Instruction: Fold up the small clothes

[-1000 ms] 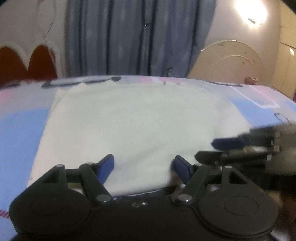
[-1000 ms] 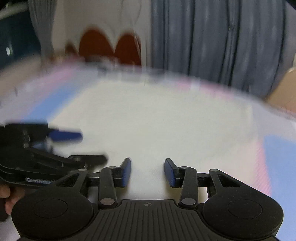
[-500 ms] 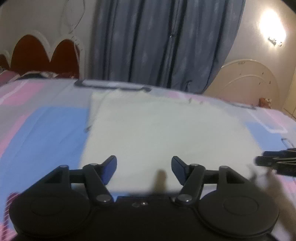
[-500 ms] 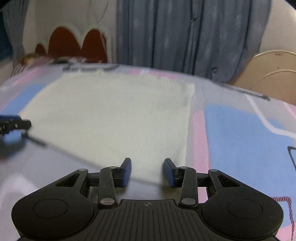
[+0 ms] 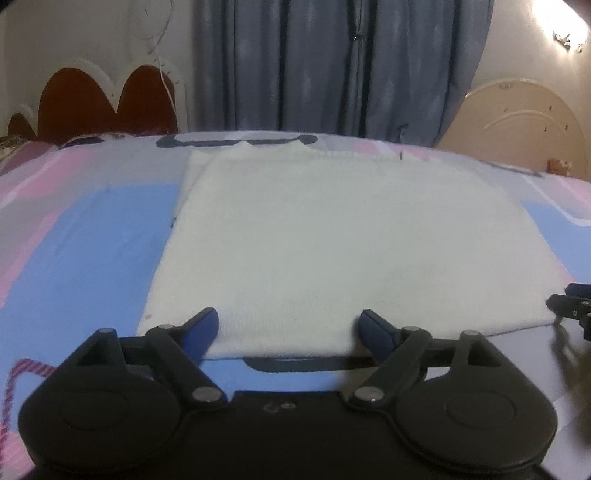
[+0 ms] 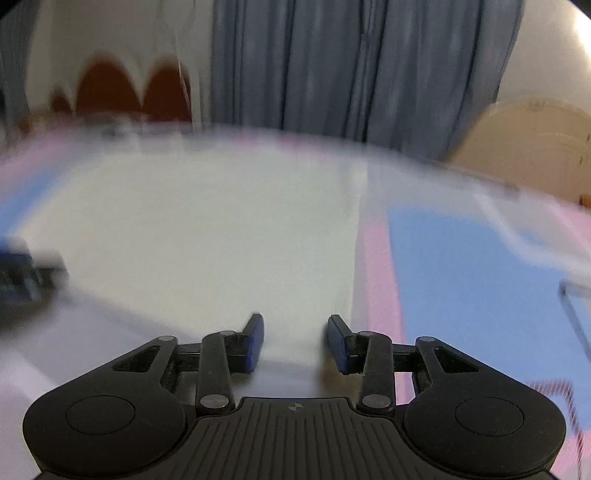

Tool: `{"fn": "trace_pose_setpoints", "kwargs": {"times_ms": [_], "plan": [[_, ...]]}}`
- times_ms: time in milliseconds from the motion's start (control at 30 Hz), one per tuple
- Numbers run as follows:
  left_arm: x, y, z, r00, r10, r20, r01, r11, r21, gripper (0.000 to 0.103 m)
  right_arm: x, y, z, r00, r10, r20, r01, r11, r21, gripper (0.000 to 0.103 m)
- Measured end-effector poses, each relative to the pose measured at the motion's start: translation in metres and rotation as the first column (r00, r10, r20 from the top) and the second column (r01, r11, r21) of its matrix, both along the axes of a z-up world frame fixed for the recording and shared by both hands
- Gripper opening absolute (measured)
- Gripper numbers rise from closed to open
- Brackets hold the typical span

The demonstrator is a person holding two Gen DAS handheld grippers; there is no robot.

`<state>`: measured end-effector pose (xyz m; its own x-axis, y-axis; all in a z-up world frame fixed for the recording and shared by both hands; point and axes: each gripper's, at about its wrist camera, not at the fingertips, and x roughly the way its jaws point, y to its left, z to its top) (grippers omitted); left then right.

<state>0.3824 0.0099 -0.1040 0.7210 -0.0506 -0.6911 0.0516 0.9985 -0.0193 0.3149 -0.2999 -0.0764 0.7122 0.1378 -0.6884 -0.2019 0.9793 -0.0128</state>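
On the pink-and-blue bedsheet [image 5: 103,236] lies a flat, squarish white knit garment [image 5: 332,243]; left gripper [image 5: 288,332] and right gripper [image 6: 294,339] gape, empty.

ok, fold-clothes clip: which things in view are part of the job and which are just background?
Job:
- white cloth, lying flat on the bed
- left tongs, open at its near edge
- right tongs, open near its right corner

Background:
- patterned bedsheet under the cloth
- blue curtain
- red headboard
- cream headboard
- wall lamp
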Motion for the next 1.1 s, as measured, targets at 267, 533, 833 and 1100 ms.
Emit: {"fn": "trace_pose_setpoints", "kwargs": {"times_ms": [267,533,833,1100], "plan": [[-0.006,0.004,-0.003,1.000,0.003,0.006,-0.003,1.000,0.001,0.082,0.000,-0.003,0.004,1.000,-0.008,-0.026,0.008,1.000,0.021,0.039],[-0.008,0.001,-0.003,1.000,0.001,0.021,-0.001,1.000,0.015,0.084,0.009,-0.005,0.003,0.998,-0.025,-0.056,0.027,0.999,0.037,0.039],[-0.023,0.018,0.011,1.000,0.017,-0.022,-0.018,0.999,-0.031,0.083,0.001,-0.011,0.016,0.998,-0.031,-0.048,0.035,0.997,0.069,0.039],[-0.062,0.053,0.009,0.989,0.148,-0.024,-0.150,0.966,-0.210,0.074,-0.024,-0.019,0.033,1.000,-0.006,0.016,0.003,0.988,0.152,0.017]]}}
